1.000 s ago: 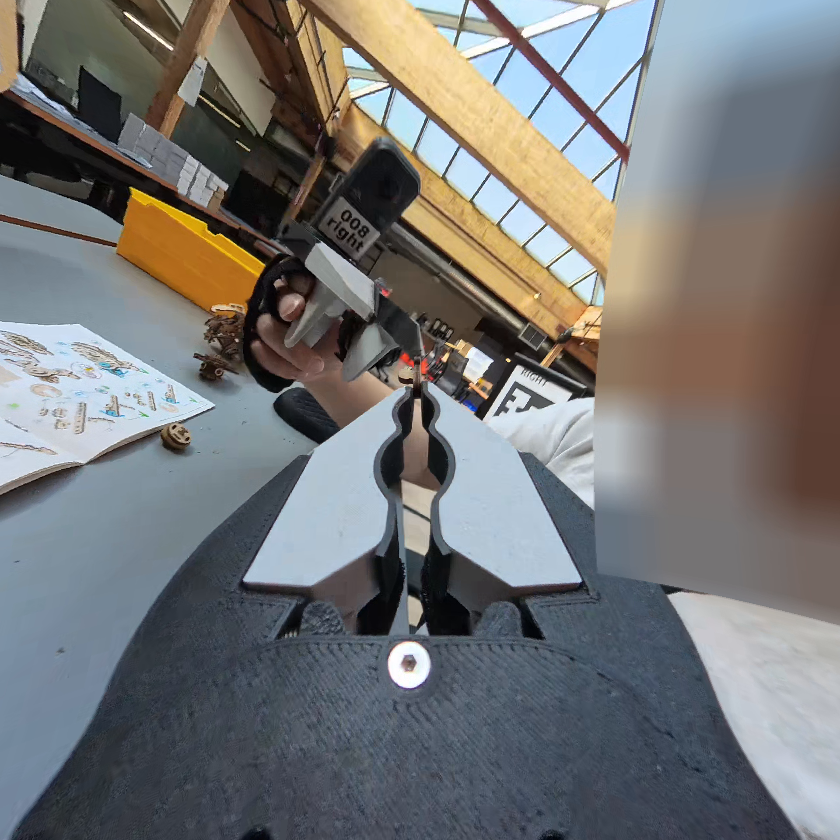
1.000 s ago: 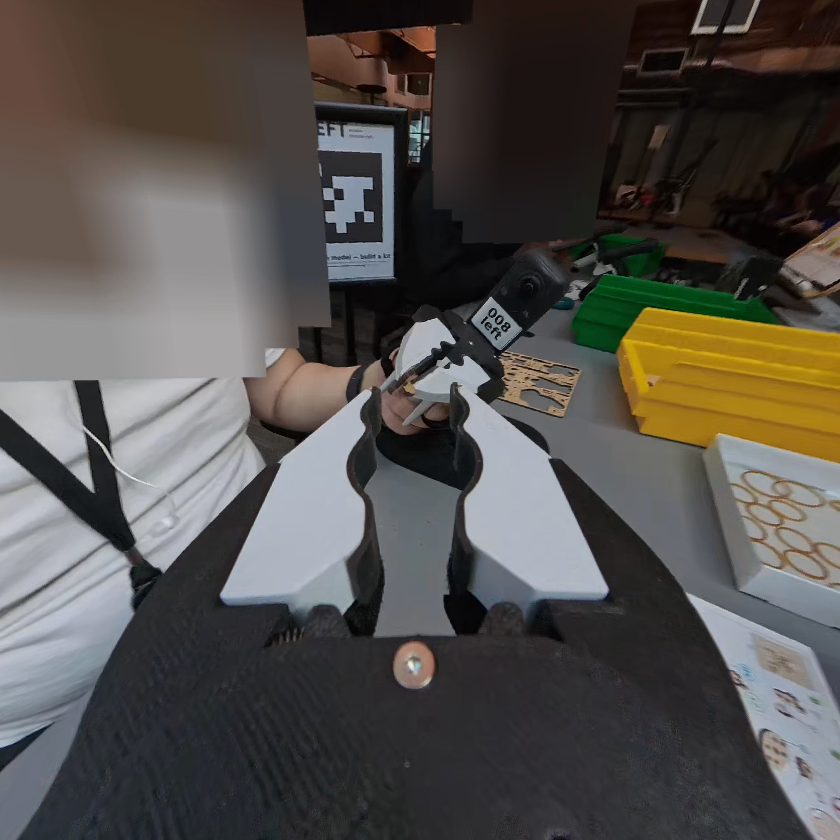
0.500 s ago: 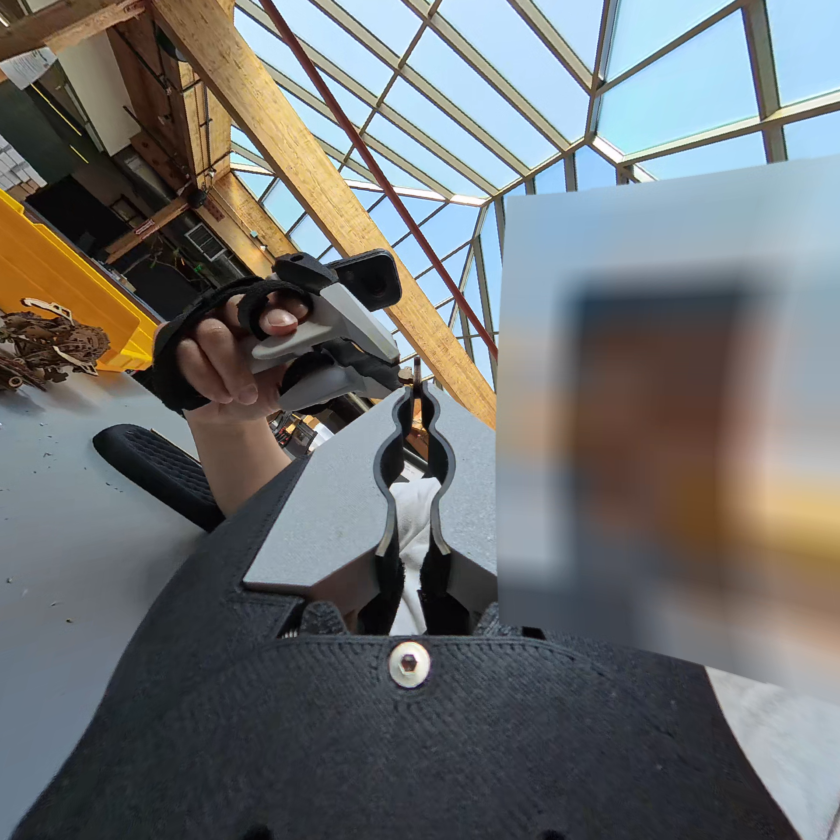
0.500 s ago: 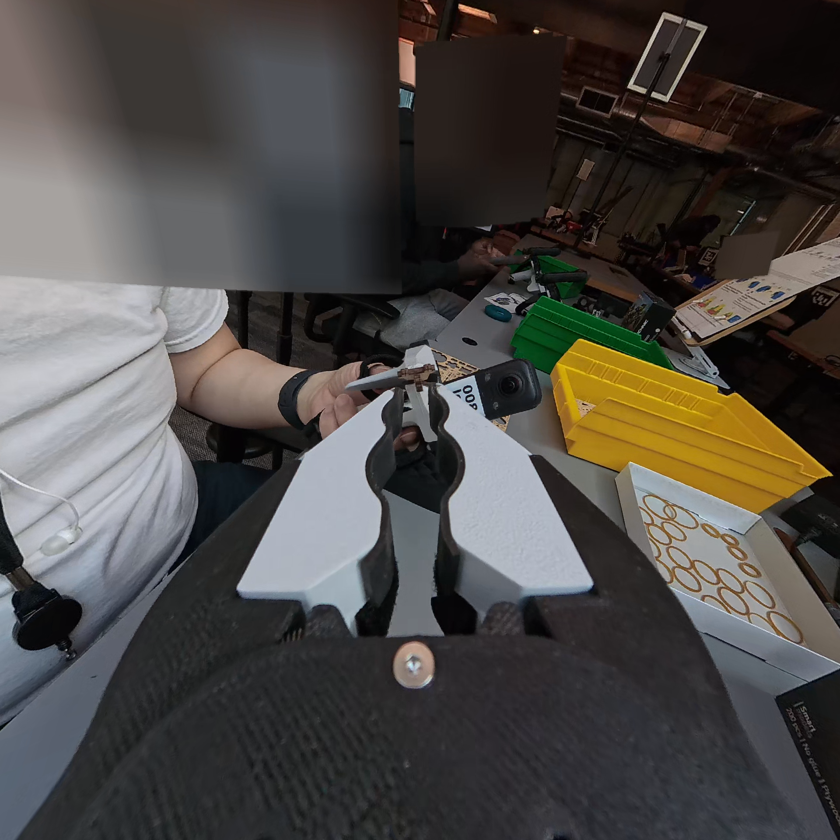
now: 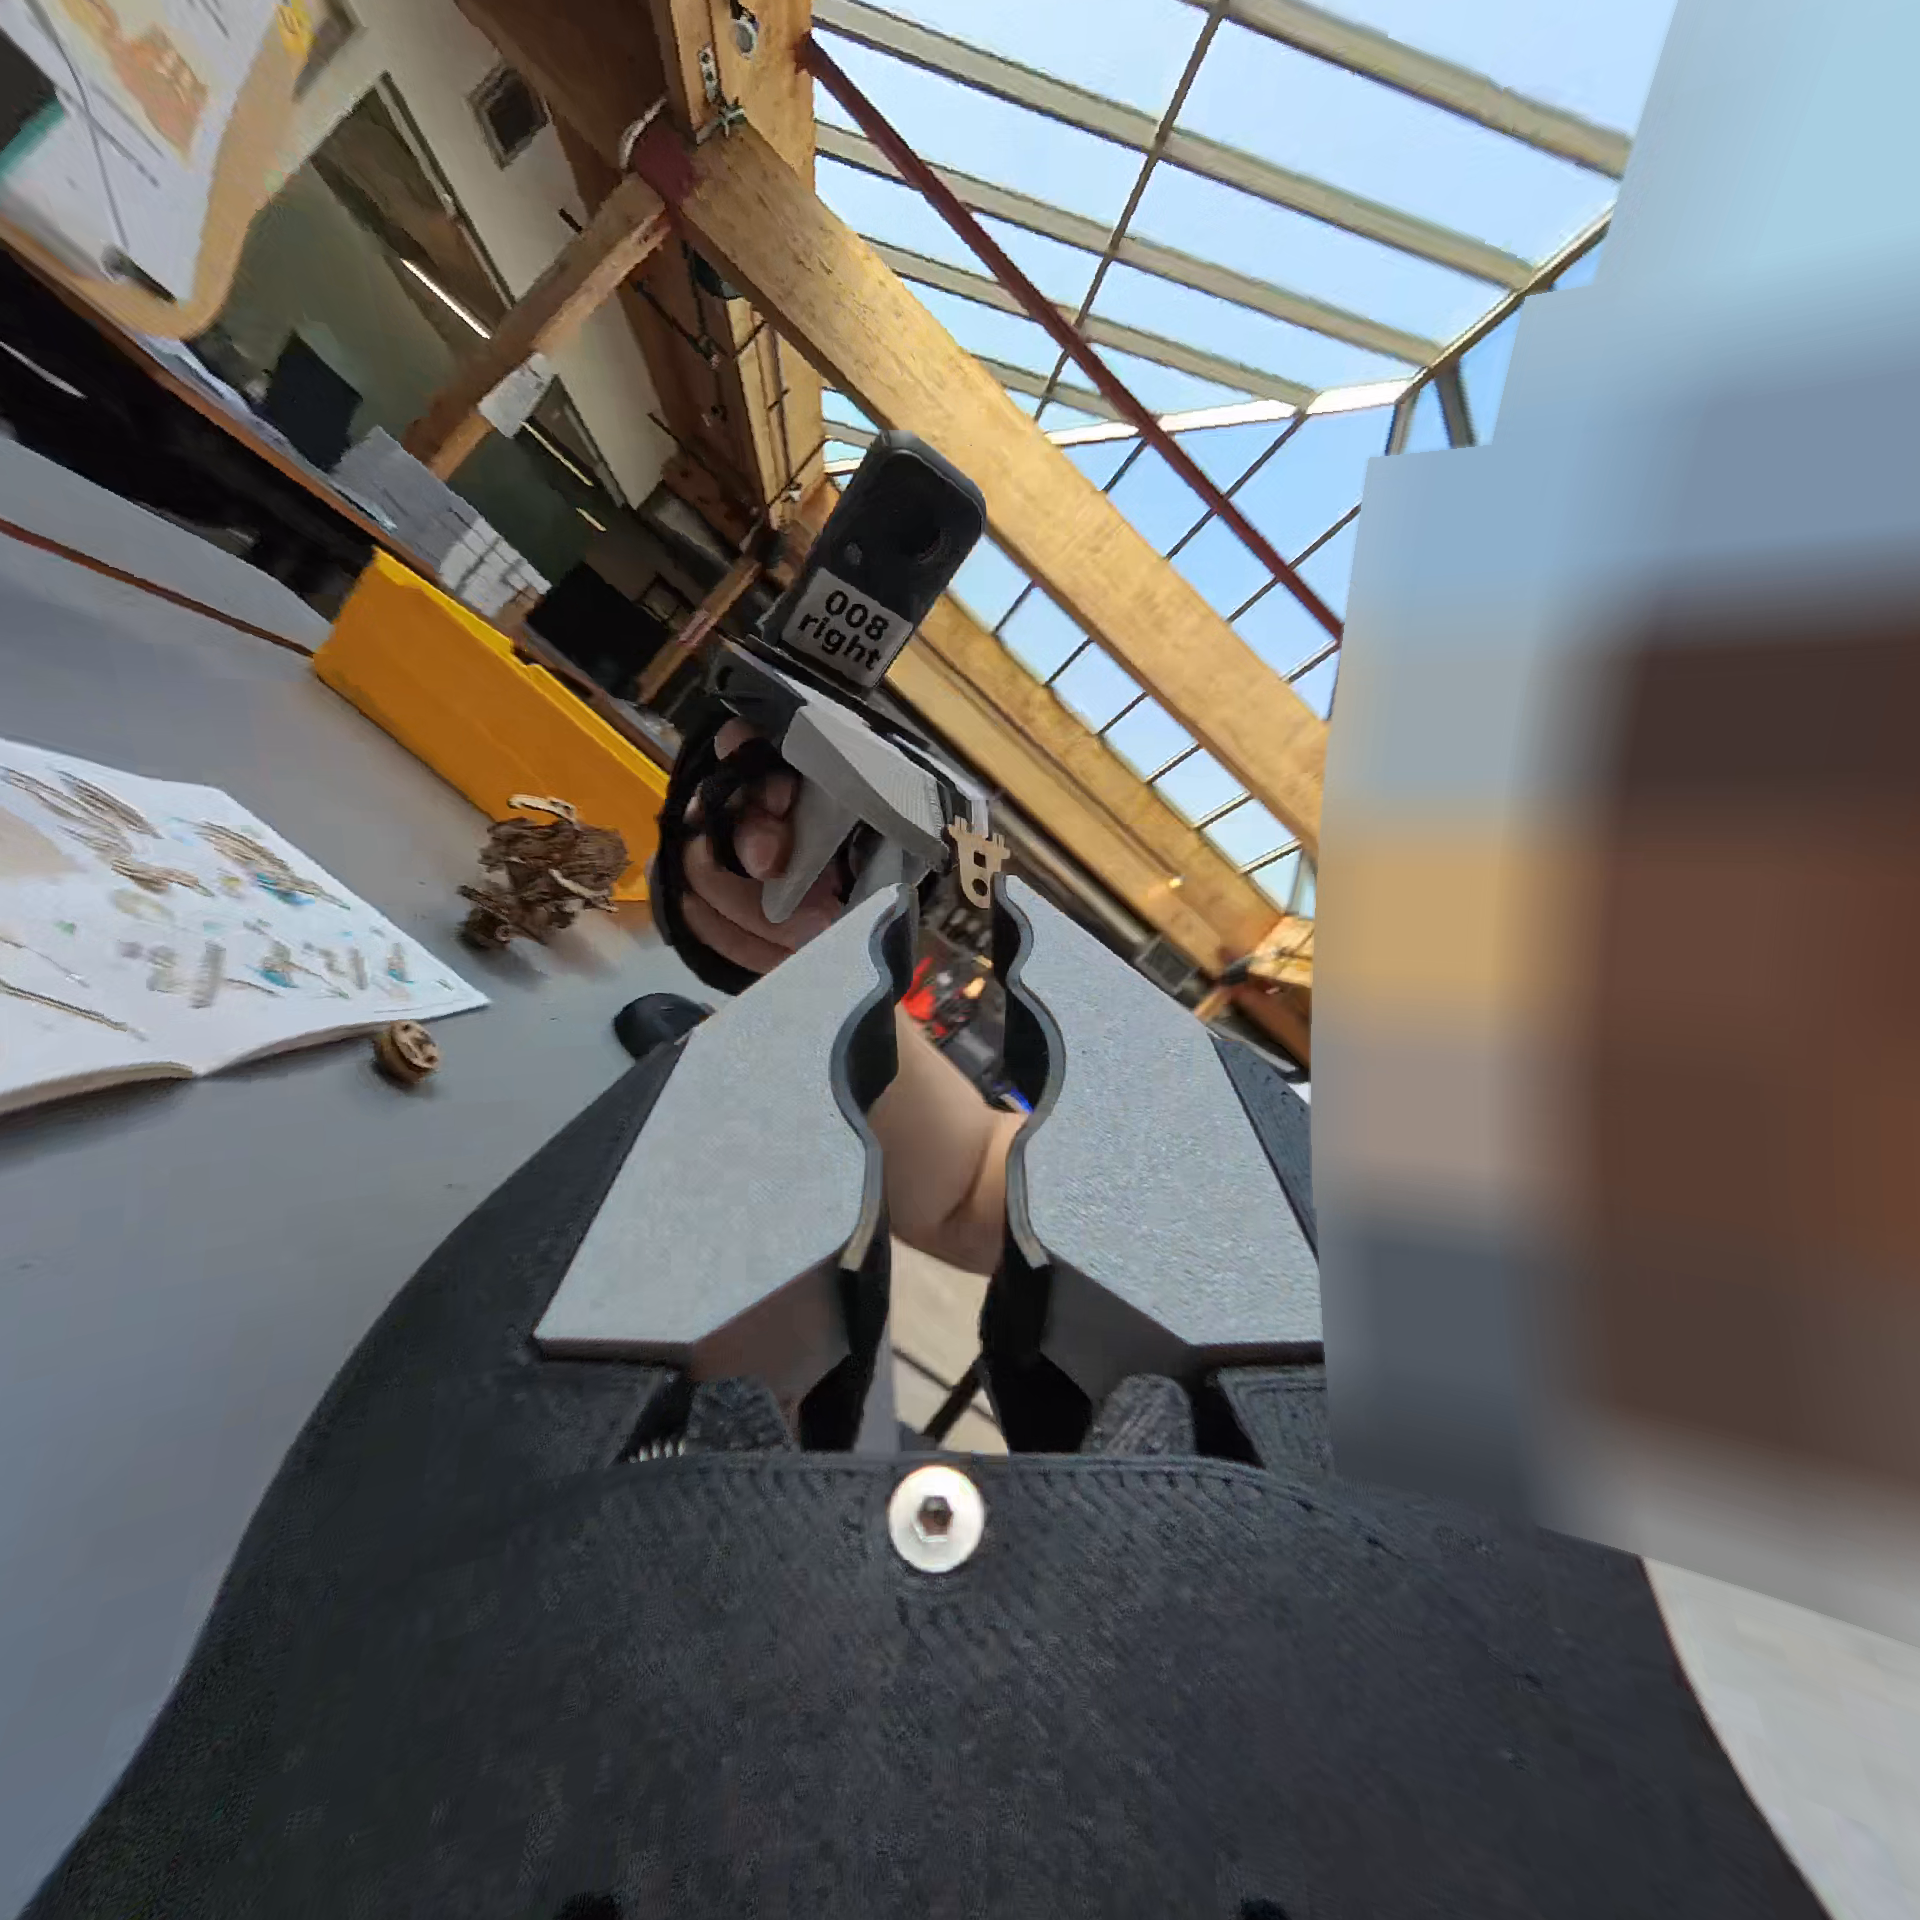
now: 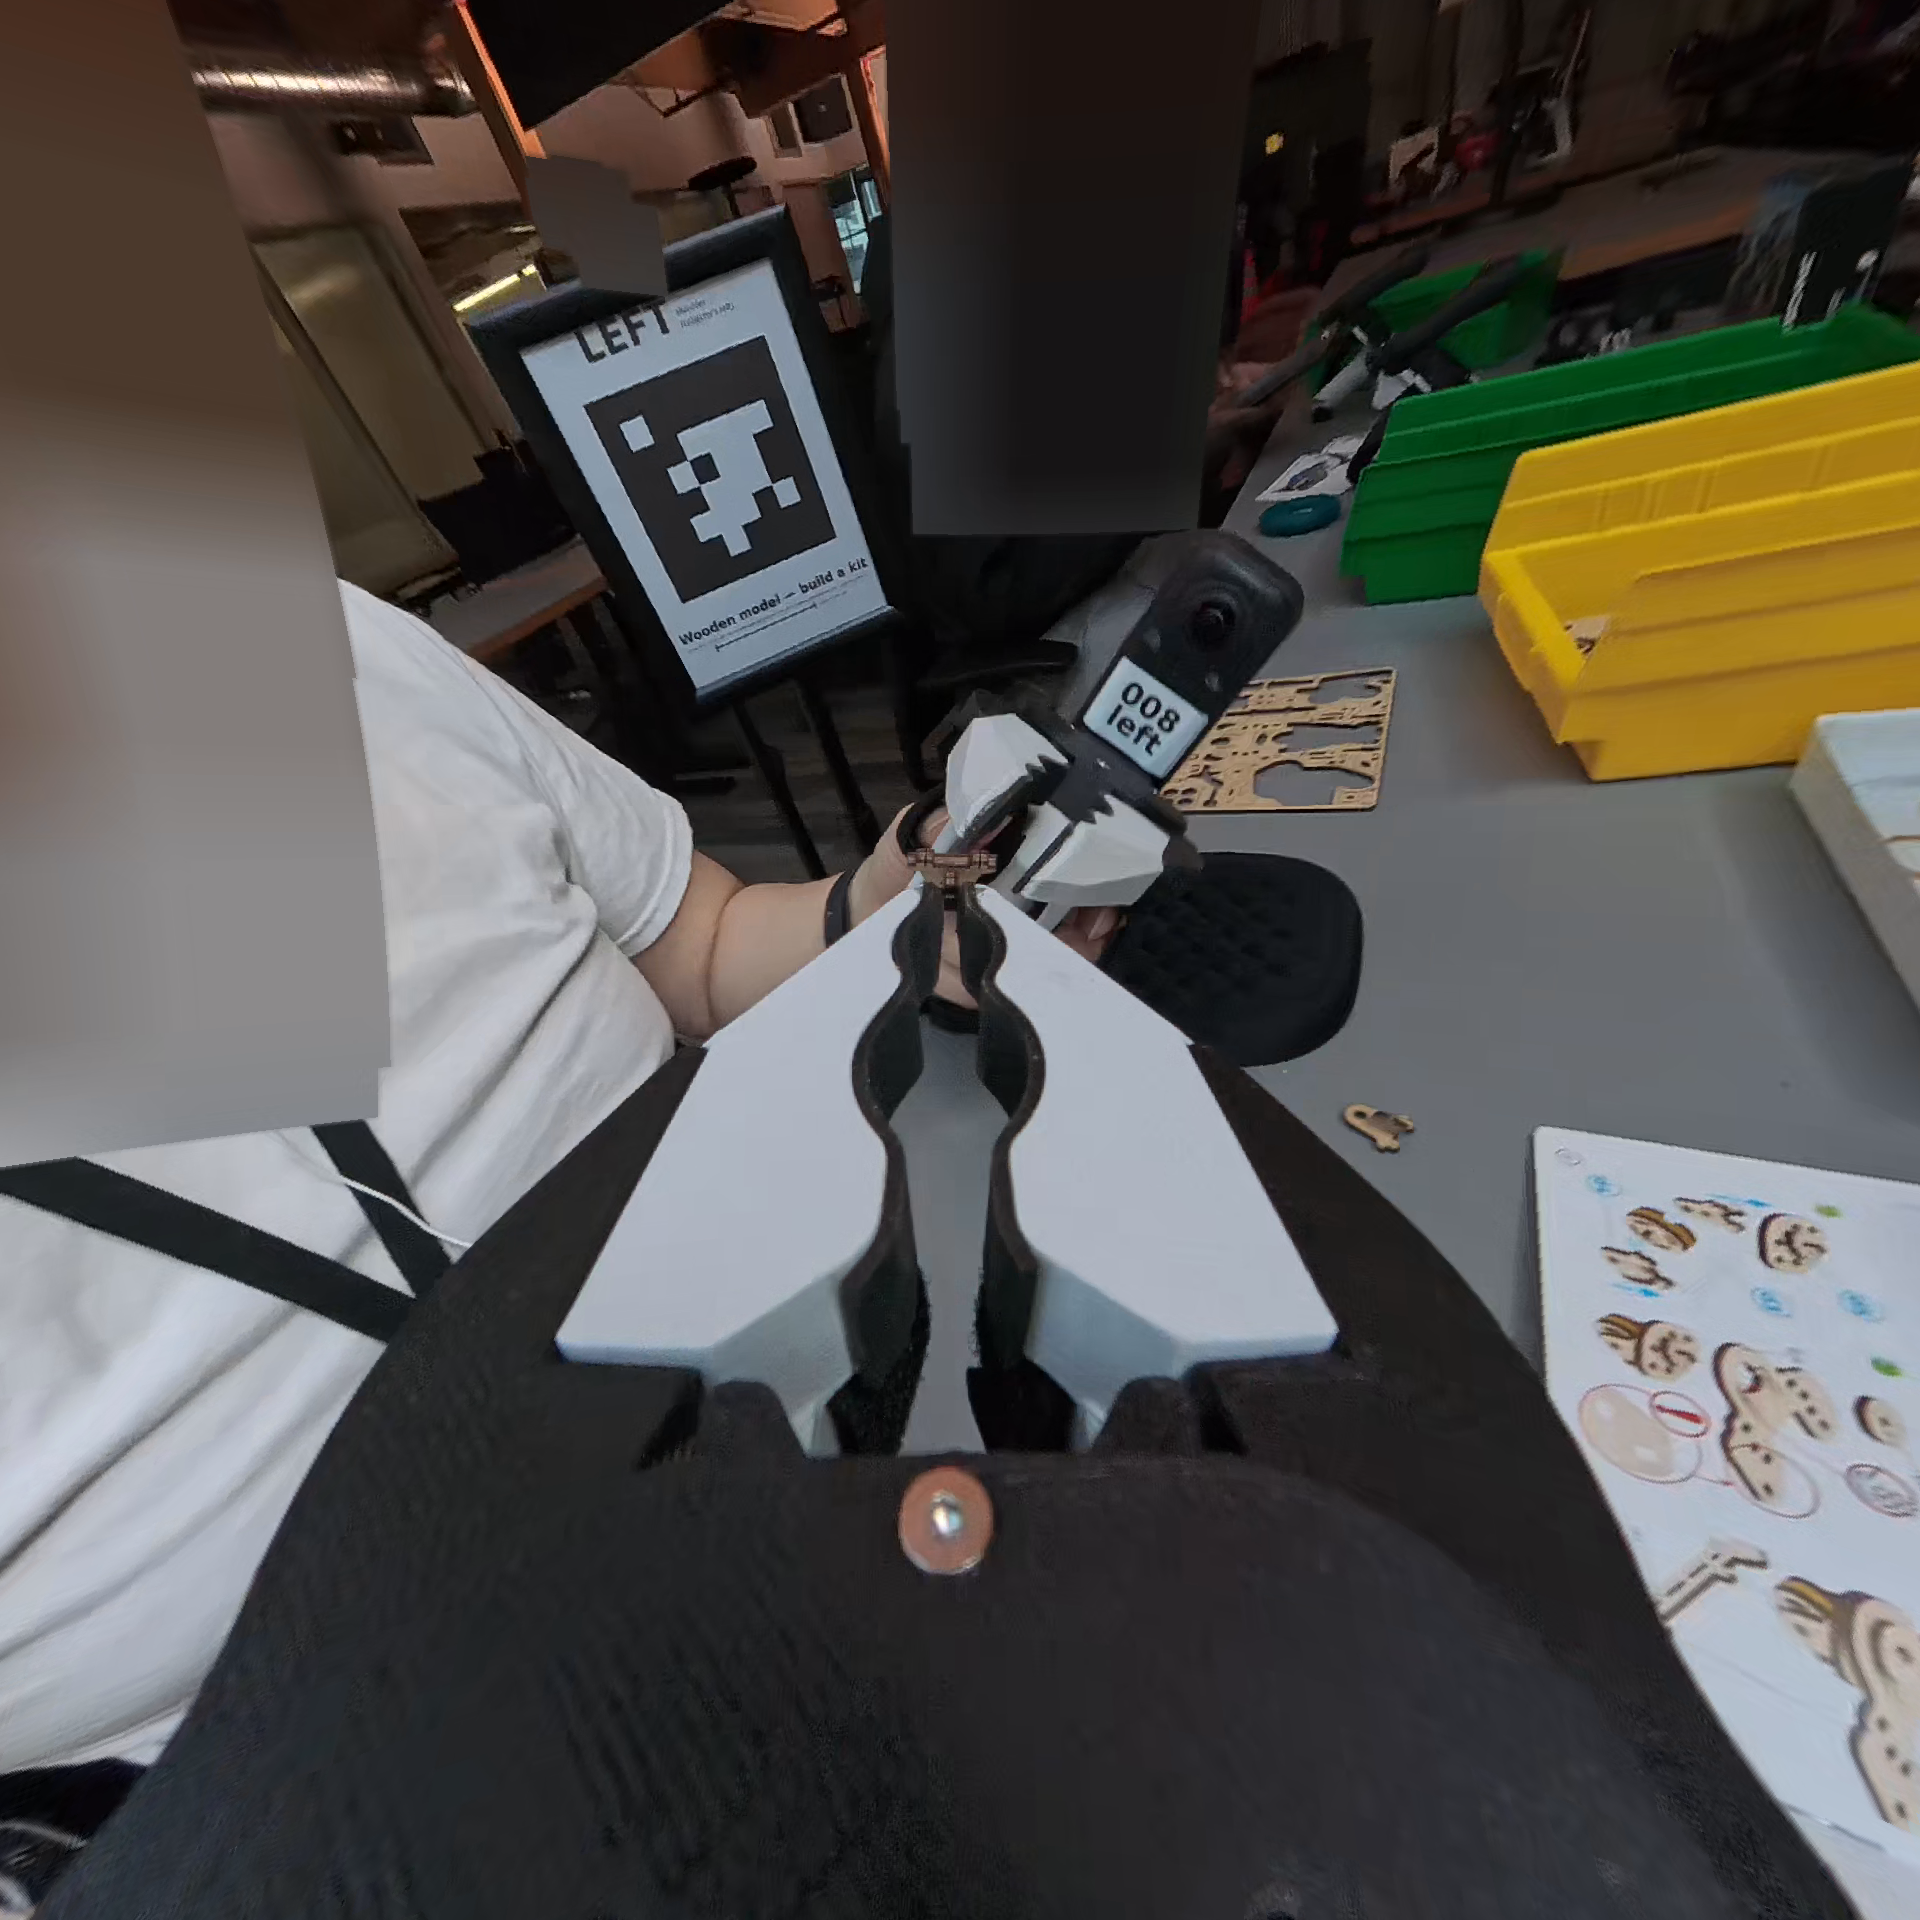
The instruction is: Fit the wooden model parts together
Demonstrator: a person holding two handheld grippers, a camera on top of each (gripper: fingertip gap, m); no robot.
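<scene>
A small flat wooden part point(image 6: 951, 864) with holes and prongs is pinched at the tips of my right gripper point(image 6: 951, 902), held in the air above the grey table point(image 6: 1507, 935). In the left wrist view the same part point(image 5: 978, 858) sticks out of the right gripper point(image 5: 951, 836), just beyond my left gripper point(image 5: 954, 900). The left gripper is open and empty, its jaws apart on either side of the part. It also shows in the right wrist view point(image 6: 1003, 847), right behind the part.
An instruction booklet point(image 5: 156, 935) point(image 6: 1745, 1403), a part-built wooden model point(image 5: 540, 873) and a wooden wheel point(image 5: 405, 1051) lie on the table. There are yellow bins point(image 6: 1714, 582), a green bin point(image 6: 1558, 436), a cut-out wooden sheet point(image 6: 1288, 743), a loose wooden piece point(image 6: 1377, 1125), a white tray point(image 6: 1870, 810) and a black pad point(image 6: 1236, 956).
One second ago the left gripper was shut on the thin part and the right was open. The right gripper has closed on the part and the left has opened and let go.
</scene>
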